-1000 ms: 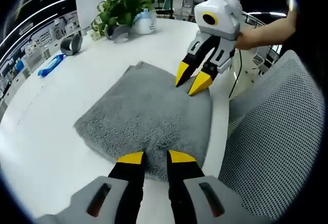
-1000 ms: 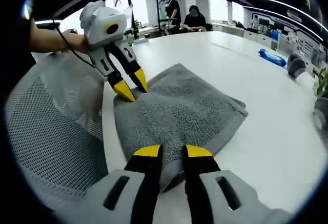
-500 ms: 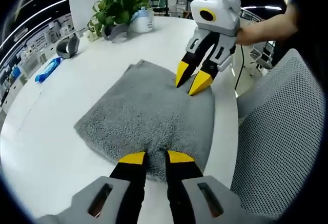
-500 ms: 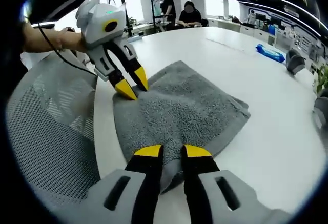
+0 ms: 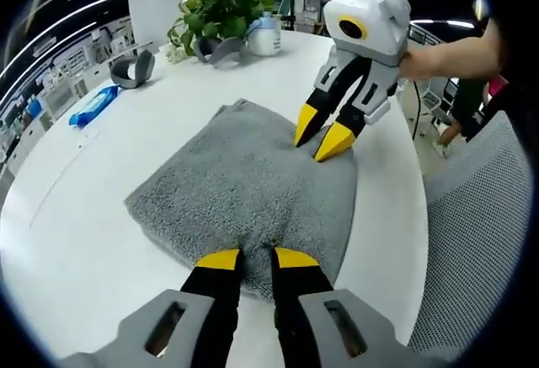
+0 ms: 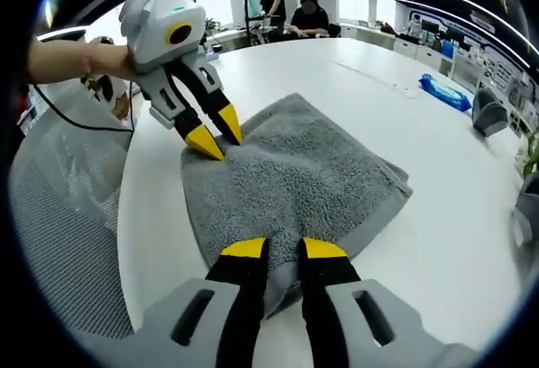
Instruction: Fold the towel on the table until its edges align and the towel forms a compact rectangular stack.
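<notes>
A grey towel (image 5: 244, 174) lies folded in a rough rectangle on the white table (image 5: 84, 216). My left gripper (image 5: 255, 258) is shut on its near edge, and the pile puckers between the yellow tips. At the opposite end of that same side, my right gripper (image 5: 322, 135) pinches the towel's edge, held by a person's hand (image 5: 438, 56). In the right gripper view the towel (image 6: 286, 183) spreads ahead, my right gripper (image 6: 284, 248) is shut on a fold of it, and my left gripper (image 6: 217, 135) bites the far corner.
A grey mesh chair (image 5: 480, 242) stands just off the table's rim, also seen as the chair (image 6: 59, 242). At the table's far side are a potted plant (image 5: 223, 10), a white bottle (image 5: 268, 35), a grey curved object (image 5: 135, 69) and a blue packet (image 5: 93, 105). People sit far behind.
Both grippers keep their hold on the towel. More bare table now shows between the towel and the table's rim by the chair. Both views have shifted a little.
</notes>
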The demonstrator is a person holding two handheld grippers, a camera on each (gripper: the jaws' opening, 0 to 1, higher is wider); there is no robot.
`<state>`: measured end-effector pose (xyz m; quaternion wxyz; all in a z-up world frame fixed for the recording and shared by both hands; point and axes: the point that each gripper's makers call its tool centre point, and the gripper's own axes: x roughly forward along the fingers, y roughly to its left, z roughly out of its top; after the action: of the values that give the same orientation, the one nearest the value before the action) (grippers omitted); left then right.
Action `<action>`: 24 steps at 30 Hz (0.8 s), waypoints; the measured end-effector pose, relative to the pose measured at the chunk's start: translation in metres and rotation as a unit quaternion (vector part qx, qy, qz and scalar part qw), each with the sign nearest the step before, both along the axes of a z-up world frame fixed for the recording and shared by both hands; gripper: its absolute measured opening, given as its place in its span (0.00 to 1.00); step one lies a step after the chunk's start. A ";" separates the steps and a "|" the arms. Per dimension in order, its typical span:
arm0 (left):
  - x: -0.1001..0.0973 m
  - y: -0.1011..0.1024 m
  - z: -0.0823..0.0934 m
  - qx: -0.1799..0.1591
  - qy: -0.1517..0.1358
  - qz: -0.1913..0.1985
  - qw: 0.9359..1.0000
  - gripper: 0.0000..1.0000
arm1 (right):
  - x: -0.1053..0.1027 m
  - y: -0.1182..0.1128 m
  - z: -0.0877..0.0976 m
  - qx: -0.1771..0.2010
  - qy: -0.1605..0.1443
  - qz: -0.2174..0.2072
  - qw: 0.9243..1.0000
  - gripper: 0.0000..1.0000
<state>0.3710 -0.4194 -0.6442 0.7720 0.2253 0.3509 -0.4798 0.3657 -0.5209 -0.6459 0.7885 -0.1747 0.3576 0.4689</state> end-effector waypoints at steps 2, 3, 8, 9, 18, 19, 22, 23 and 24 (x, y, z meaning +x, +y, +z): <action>0.008 0.000 0.001 0.002 -0.003 0.001 1.000 0.14 | 0.006 0.002 0.000 -0.007 -0.005 0.001 1.000 0.13; 0.011 0.000 0.001 0.004 -0.004 0.002 1.000 0.14 | 0.011 0.003 -0.001 -0.012 -0.008 0.002 1.000 0.13; 0.026 0.005 0.001 0.014 -0.014 0.001 1.000 0.14 | 0.025 0.006 -0.001 -0.015 -0.011 0.001 1.000 0.13; 0.029 0.006 0.001 0.013 -0.014 0.002 1.000 0.14 | 0.028 0.008 -0.001 -0.015 -0.012 0.002 1.000 0.13; 0.041 0.013 0.001 0.026 -0.033 0.001 0.999 0.14 | 0.043 0.016 -0.001 -0.035 -0.022 0.010 0.999 0.13; 0.041 0.013 0.001 0.025 -0.033 0.003 0.999 0.14 | 0.043 0.016 -0.001 -0.032 -0.020 0.007 0.999 0.13; 0.041 0.015 0.003 0.015 -0.030 0.014 0.999 0.14 | 0.042 0.015 0.002 0.012 -0.013 -0.008 1.000 0.13; 0.040 0.015 0.004 0.009 -0.029 0.020 0.999 0.15 | 0.042 0.014 0.003 0.028 -0.018 -0.009 0.999 0.13; 0.040 0.015 0.007 -0.006 -0.024 0.030 0.999 0.15 | 0.042 0.013 0.005 0.044 -0.017 -0.018 0.999 0.14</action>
<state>0.4108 -0.4040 -0.6375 0.7956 0.2217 0.3357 -0.4530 0.4077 -0.5081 -0.6408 0.8096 -0.1414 0.3266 0.4667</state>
